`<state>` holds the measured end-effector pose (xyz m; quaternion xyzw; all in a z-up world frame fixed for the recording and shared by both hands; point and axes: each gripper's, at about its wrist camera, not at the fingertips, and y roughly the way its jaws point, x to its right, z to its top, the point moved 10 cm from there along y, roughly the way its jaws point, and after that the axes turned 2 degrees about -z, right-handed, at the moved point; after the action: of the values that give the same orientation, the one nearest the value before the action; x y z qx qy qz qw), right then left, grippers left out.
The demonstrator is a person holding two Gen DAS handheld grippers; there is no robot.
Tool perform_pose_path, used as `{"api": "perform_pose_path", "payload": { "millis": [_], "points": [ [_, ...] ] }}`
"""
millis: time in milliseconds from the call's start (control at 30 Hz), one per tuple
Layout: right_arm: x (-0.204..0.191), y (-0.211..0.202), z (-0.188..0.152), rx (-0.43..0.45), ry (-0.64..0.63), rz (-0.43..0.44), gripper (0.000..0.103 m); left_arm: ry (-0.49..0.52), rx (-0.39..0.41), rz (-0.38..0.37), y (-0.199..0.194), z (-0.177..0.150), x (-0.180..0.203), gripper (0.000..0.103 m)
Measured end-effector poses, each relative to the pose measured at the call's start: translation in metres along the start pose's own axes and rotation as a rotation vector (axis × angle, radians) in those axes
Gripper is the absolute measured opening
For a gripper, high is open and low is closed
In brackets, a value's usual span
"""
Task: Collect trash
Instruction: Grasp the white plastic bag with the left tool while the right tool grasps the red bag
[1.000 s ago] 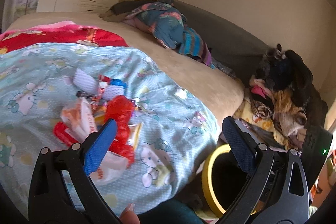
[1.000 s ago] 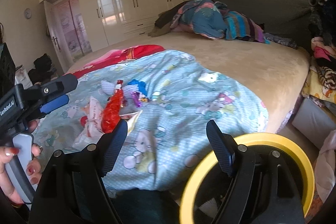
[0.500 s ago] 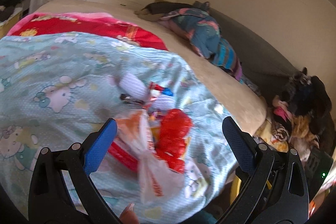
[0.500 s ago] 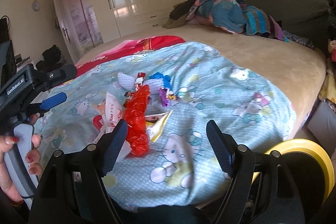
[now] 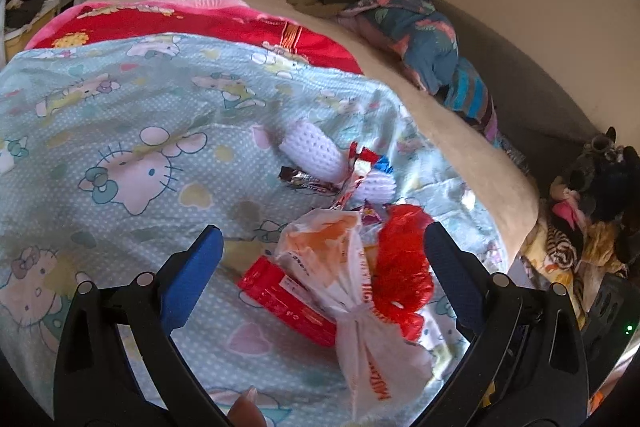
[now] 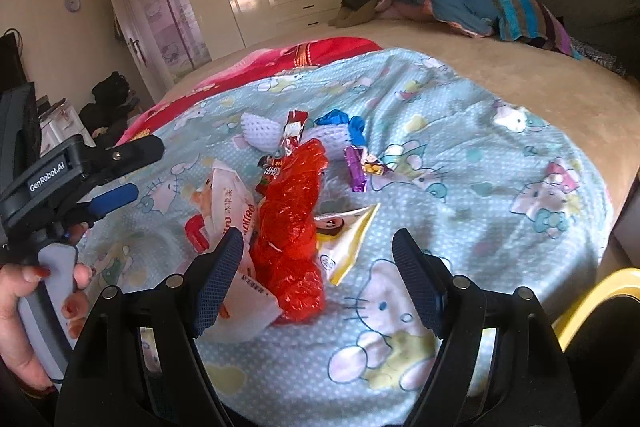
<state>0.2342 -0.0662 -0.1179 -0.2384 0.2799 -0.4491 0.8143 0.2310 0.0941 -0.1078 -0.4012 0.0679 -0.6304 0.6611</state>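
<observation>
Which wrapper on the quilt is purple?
The small purple wrapper, lying right of the crumpled red plastic bag in the right wrist view; the pieces around it are red, white, blue or yellow.

A heap of trash lies on a pale blue cartoon-cat blanket (image 6: 460, 131) spread over the bed. A crumpled red plastic bag (image 6: 294, 223) sprawls lengthwise at its centre, touching a white printed bag (image 6: 236, 211) with a knotted neck. A flat red packet (image 5: 288, 299) lies beside them; a yellow wrapper (image 6: 346, 247), a purple wrapper (image 6: 355, 169) and two white foam nets (image 5: 316, 149) lie scattered close around.
</observation>
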Motion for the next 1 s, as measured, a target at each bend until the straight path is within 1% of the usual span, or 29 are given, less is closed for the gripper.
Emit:
{"api": "perform_pose_path", "payload": {
  "millis": [167,300,433,500,533,633,733,767,800,867,900,967,1000],
  "points": [
    [-0.004,0.023,-0.003,-0.047,0.010,0.023,0.065,-0.013,-0.067,-0.021,0.025,-0.002,-0.001,0.092],
    [-0.008,0.038,-0.006,-0.078,0.018,0.044,0.053,-0.029,-0.122,-0.028,0.045,-0.004,-0.005,0.092],
    [-0.012,0.047,-0.011,-0.105,0.042,0.081,0.045,-0.058,-0.163,-0.041,0.060,-0.009,-0.010,0.092],
    [-0.017,0.050,-0.014,-0.115,0.037,0.103,0.035,-0.068,-0.176,-0.044,0.066,-0.011,-0.012,0.092],
    [-0.019,0.050,-0.015,-0.113,0.032,0.105,0.032,-0.072,-0.181,-0.044,0.068,-0.012,-0.013,0.092],
    [-0.021,0.050,-0.017,-0.103,0.031,0.113,0.030,-0.079,-0.196,-0.058,0.075,-0.017,-0.012,0.091],
    [-0.020,0.049,-0.019,-0.095,0.043,0.118,0.028,-0.076,-0.202,-0.063,0.078,-0.020,-0.010,0.080],
    [-0.019,0.049,-0.020,-0.093,0.048,0.120,0.028,-0.077,-0.202,-0.066,0.079,-0.022,-0.009,0.072],
    [-0.018,0.048,-0.021,-0.092,0.054,0.122,0.028,-0.075,-0.201,-0.063,0.079,-0.023,-0.009,0.069],
    [-0.018,0.047,-0.023,-0.091,0.061,0.124,0.028,-0.077,-0.197,-0.070,0.078,-0.025,-0.008,0.054],
    [-0.018,0.047,-0.024,-0.090,0.063,0.124,0.028,-0.082,-0.197,-0.074,0.078,-0.026,-0.008,0.054],
    [-0.018,0.046,-0.025,-0.088,0.063,0.124,0.028,-0.079,-0.188,-0.078,0.076,-0.025,-0.006,0.047],
    [-0.018,0.046,-0.025,-0.086,0.062,0.122,0.028,-0.077,-0.181,-0.077,0.074,-0.025,-0.005,0.045]
  ]
}}
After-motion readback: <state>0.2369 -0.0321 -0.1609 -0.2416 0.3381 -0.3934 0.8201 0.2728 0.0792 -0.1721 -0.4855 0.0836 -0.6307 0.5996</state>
